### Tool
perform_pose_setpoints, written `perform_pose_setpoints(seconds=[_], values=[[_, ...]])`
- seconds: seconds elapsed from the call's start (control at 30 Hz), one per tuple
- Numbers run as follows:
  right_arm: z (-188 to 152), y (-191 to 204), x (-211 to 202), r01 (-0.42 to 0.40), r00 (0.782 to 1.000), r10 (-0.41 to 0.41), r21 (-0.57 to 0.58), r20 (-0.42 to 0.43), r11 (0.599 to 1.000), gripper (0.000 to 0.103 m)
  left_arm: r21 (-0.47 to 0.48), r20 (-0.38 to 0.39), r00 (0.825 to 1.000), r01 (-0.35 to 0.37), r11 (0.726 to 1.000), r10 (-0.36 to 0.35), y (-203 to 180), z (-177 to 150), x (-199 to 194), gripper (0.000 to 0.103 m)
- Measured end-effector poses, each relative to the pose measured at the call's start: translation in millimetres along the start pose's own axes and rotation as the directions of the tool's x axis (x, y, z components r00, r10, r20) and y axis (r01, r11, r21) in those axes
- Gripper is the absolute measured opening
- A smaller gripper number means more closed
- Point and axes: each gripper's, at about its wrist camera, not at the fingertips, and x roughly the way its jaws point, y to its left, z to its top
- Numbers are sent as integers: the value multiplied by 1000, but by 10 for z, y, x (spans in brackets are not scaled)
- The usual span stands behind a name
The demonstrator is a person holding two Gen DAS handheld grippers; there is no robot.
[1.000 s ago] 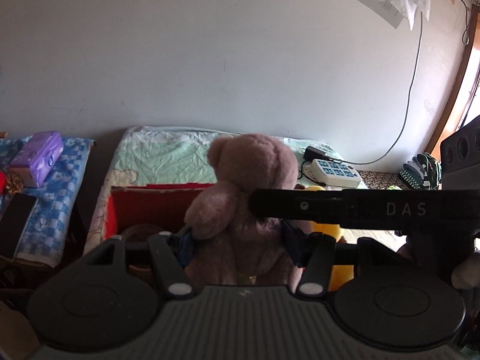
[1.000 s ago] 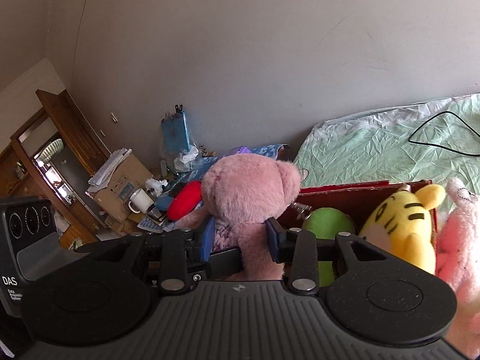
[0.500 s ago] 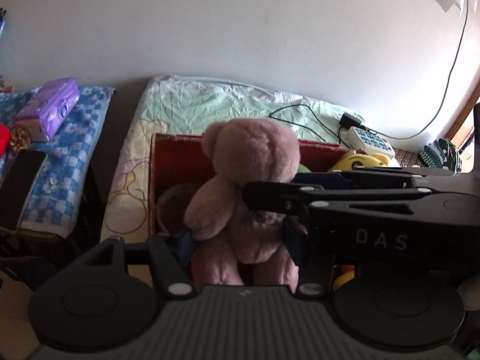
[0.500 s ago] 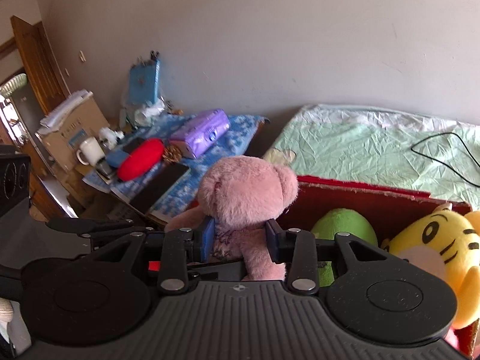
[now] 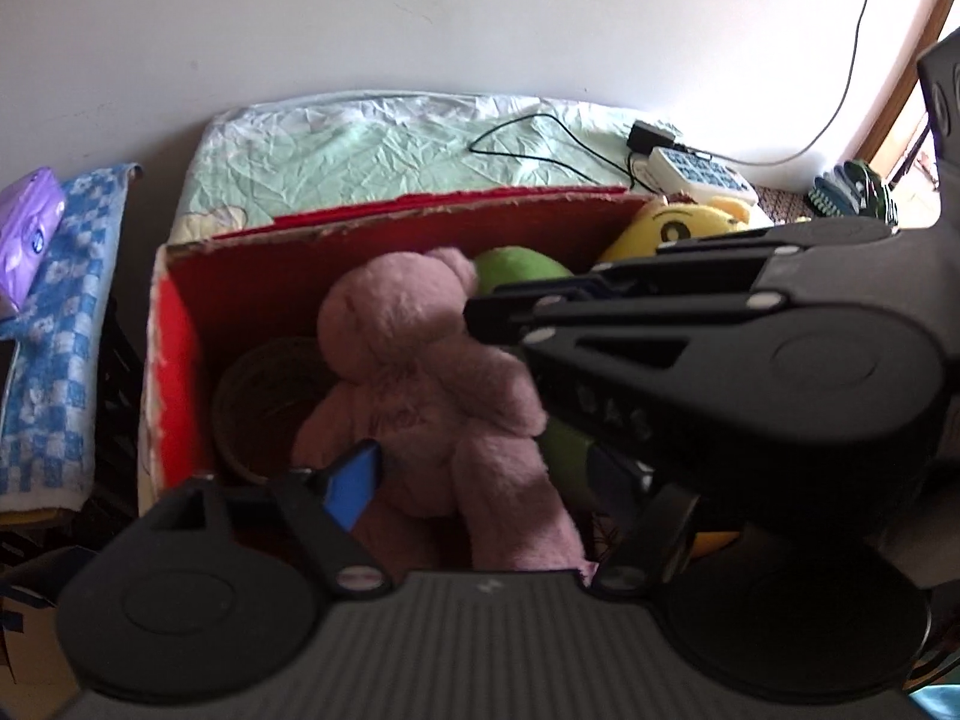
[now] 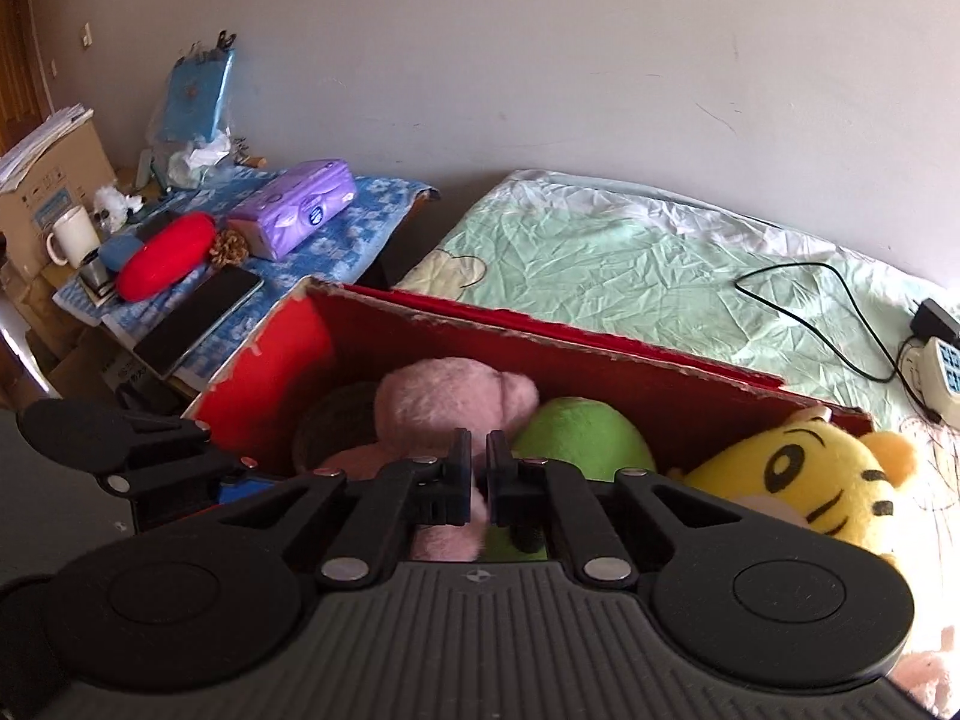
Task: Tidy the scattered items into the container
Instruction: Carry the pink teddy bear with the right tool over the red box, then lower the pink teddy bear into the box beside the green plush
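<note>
The pink plush teddy bear (image 5: 420, 384) lies inside the red cardboard box (image 5: 180, 360), which stands on a bed with a pale green crumpled sheet (image 6: 630, 258). The bear rests against a dark round woven basket (image 5: 258, 384) on one side and a green plush toy (image 6: 576, 432) on the other. A yellow plush tiger with black stripes (image 6: 804, 480) occupies the far end of the box.

The left gripper (image 5: 492, 480) is positioned directly above the bear's lower body. Its jaws have just been opening and now stand wide apart. The bear lies between them, and the blue pad (image 5: 354, 480) is clear of the plush: the bear is released.

The right gripper (image 6: 478, 474) sits above the bear's head and the green plush toy. Its jaws have just been closing and are now clenched with only a thin slit between the pads. Nothing is gripped between them.
</note>
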Motion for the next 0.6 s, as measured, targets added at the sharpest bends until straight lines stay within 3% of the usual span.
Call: perform_pose_setpoints(seconds=[0.13,0.23,0.6], values=[[-22,-217,-40,-89,996,90,142,5,986,7,-15,-7,1000,22,1000,-22,25,2,43,88],[-30,-303,-49,-169,985,170,203,12,965,15,-39,-14,998,55,998,-55,77,22,70,88],[-70,-475,-57,-183,983,185,219,9,959,16,-29,-19,998,62,998,-62,-80,-11,209,88]])
